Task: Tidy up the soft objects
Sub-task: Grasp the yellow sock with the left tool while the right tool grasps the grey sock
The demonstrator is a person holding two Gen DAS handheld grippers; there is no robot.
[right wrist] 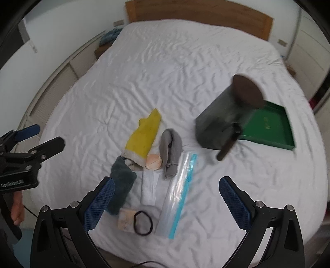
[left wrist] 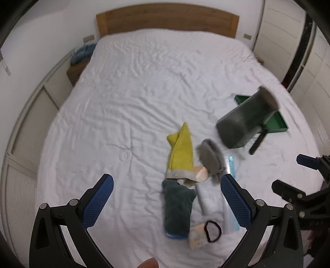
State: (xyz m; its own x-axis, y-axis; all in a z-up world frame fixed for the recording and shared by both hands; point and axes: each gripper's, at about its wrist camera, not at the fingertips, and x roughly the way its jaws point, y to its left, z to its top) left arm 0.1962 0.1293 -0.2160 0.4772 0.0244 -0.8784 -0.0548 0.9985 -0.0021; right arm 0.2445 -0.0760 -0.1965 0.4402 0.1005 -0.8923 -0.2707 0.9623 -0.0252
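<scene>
A pile of soft items lies on the white bed (left wrist: 127, 103): a yellow cloth (left wrist: 181, 150) (right wrist: 145, 136), a grey rolled cloth (left wrist: 210, 158) (right wrist: 170, 150), a dark teal towel (left wrist: 178, 208) (right wrist: 121, 185), a white folded cloth (right wrist: 148, 188) and a black hair tie (left wrist: 213, 227) (right wrist: 143, 224). My left gripper (left wrist: 167, 180) hovers open above the near edge of the pile, holding nothing. At about the same height my right gripper (right wrist: 167, 181) is open and empty, over the clear zip bag (right wrist: 179, 193).
A dark green container (right wrist: 220, 123) with a brown top stands on the bed beside a green tray (right wrist: 284, 142) at the right. A round peach item (right wrist: 153, 161) and a tan pad (right wrist: 124, 221) lie in the pile. A wooden headboard (left wrist: 167, 18) stands at the far end.
</scene>
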